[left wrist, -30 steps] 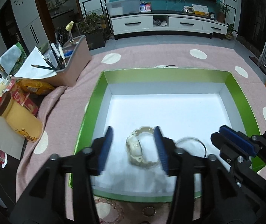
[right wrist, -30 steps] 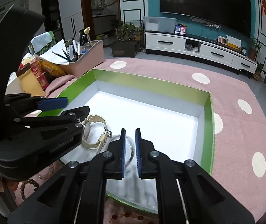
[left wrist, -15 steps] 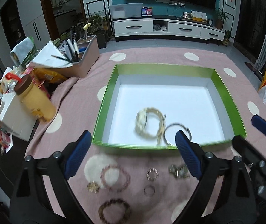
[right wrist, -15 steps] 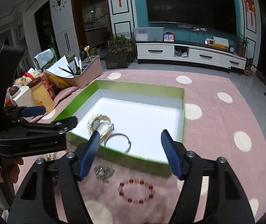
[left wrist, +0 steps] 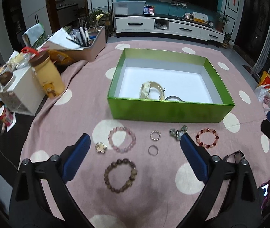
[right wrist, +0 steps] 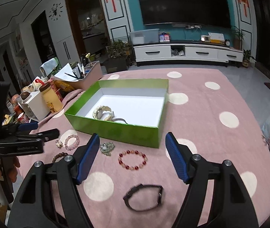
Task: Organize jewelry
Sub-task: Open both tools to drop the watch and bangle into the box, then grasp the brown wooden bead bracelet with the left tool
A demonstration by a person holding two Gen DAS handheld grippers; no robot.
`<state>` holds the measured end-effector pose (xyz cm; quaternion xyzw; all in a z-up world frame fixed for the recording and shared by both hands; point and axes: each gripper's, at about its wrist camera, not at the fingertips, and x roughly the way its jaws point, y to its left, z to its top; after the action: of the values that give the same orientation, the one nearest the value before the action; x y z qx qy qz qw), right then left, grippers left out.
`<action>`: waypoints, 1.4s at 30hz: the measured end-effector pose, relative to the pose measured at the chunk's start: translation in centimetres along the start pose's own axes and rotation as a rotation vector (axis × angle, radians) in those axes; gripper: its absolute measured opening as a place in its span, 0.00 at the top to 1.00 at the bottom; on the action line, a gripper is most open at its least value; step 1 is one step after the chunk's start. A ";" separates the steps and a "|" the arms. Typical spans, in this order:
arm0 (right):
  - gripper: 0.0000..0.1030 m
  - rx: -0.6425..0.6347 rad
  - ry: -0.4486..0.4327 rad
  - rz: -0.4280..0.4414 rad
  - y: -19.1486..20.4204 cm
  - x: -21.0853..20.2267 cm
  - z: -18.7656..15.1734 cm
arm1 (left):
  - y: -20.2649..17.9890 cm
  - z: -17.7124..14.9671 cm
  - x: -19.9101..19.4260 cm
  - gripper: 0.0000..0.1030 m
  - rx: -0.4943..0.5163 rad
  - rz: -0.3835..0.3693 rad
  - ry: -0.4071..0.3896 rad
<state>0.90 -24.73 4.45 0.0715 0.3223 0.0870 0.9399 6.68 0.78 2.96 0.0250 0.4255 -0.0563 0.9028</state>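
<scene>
Jewelry lies in 2 places: a cream watch and a thin metal bangle already sit inside the green box, touching each other near its front wall, while the rest is spread on the pink dotted cloth just in front of the box.

In the left wrist view, a pink bead bracelet lies at 12 o'clock from the brown bead bracelet, with a small gold charm at its 9 o'clock and 2 rings at 3 o'clock. Further right are a metal cluster piece and a red bead bracelet. A dark watch lies nearest the right gripper.

All of it looks light. The bead loops are probably limp on elastic and slippery on the round beads, so pinching across 1 side of the loop should hold best. The rings lie flat and look hardest to catch.

Left gripper and right gripper both stand wide and hold nothing.
</scene>
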 end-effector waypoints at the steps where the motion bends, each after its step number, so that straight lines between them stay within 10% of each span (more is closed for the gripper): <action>1: 0.30 0.007 0.004 -0.008 -0.3 -0.2 -0.2 | 0.4 -0.2 -0.1 0.06 -0.007 -0.001 0.000; 22: 0.30 -0.064 0.148 0.077 2.1 1.6 -5.1 | 5.7 -6.8 2.6 0.11 -0.111 0.018 0.117; 37: 0.35 -0.119 0.266 0.195 6.8 7.9 -5.8 | 5.9 -7.7 6.2 0.42 -0.058 0.041 0.142; 42: 0.44 -0.117 0.301 0.221 8.0 10.5 -5.6 | 5.1 -7.8 6.0 0.66 -0.001 -0.002 0.106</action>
<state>4.63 -14.29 -4.62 0.0382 0.4440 0.2180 0.8683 5.19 6.07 -6.66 0.0270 0.4729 -0.0557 0.8789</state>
